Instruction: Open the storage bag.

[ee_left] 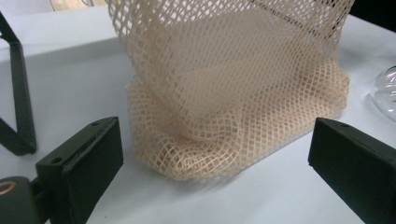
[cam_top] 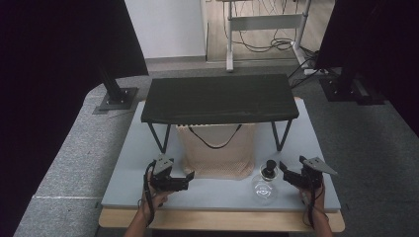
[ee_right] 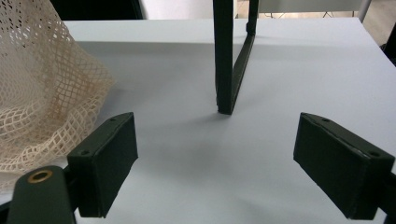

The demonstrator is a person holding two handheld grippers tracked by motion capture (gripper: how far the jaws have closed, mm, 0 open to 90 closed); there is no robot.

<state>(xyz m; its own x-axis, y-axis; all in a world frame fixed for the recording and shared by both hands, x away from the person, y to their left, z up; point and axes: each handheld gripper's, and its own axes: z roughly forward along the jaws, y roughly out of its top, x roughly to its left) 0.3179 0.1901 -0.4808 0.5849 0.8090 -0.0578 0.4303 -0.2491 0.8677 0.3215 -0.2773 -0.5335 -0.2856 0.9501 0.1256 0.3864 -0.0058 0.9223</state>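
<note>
Both my tongs gape wide and empty beside the mesh bag

My left tongs (ee_left: 210, 163) are spread wide with nothing between the jaws; the cream mesh bag (ee_left: 233, 93) slumps on the counter (ee_left: 60, 79) at 12 o'clock, near but apart from them. My right tongs (ee_right: 233, 163) are spread just as wide and grip nothing, aimed at a black shelf leg (ee_right: 224, 60) at 12 o'clock, the bag's edge at 9 o'clock. From the high view the bag hangs under the black shelf (cam_top: 220, 98), its top hidden by it, and a clear glass flask (cam_top: 265, 185) stands between bag and right tongs. The bag's contents are too blurred to make out
</note>
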